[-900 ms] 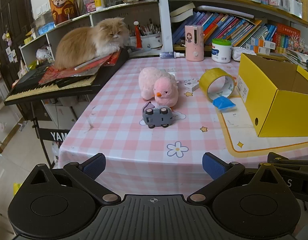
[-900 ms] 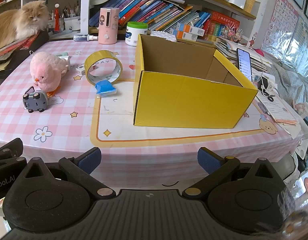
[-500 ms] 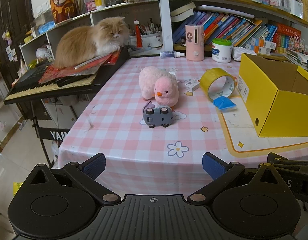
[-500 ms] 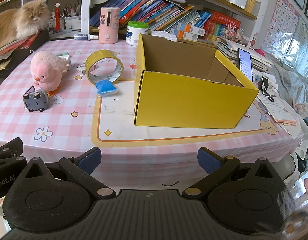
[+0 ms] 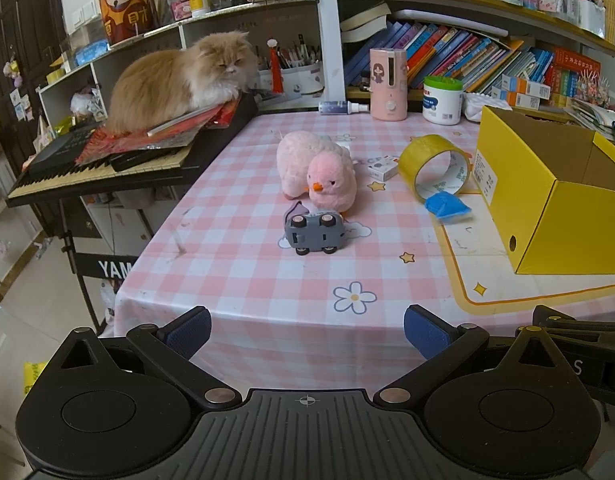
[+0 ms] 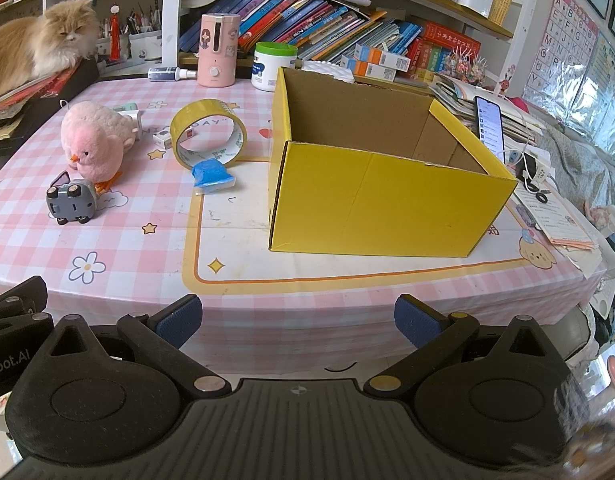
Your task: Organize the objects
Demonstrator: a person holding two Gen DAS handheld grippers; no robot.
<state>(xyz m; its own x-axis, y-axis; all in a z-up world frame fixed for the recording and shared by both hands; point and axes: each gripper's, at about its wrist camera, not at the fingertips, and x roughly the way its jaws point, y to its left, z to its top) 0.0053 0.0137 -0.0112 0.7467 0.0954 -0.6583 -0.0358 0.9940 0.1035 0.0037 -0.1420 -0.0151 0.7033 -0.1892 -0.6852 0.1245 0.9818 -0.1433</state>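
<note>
Change since the earlier frames: none of note. Both views match them, no object has moved, and only the cat's head has turned slightly. Judgement: the task has not started; nothing looks to be in the box yet, though part of its floor is hidden.

Left to right on the table [image 5: 243, 264]:
- Far left, off the table: orange cat [image 5: 175, 80] lying on papers atop a keyboard [image 5: 87, 172]; the stand below reads "YAM", rest cut off.
- Grey toy car [image 5: 313, 232], tipped on its side, wheels toward the camera, touching the pink plush chick [image 5: 331, 184].
- Small white carton [image 5: 381, 168], just right of the chick; print too small to read.
- Yellow tape roll [image 6: 207, 132] on edge, green lettering inside, not legible.
- Blue packet [image 6: 211, 174] just near of the roll.
- Open yellow cardboard box [image 6: 379, 204], right; side label unreadable.
- Phone [image 6: 489, 124], propped behind the box, screen lit.

Left hand-held gripper [image 5: 307, 330]: fingers wide apart, nothing between, off the near table edge, aimed at the car. Right hand-held gripper [image 6: 297, 320]: likewise apart and empty, facing the box. "obot.AI" reads on the neighbouring gripper body.
</note>
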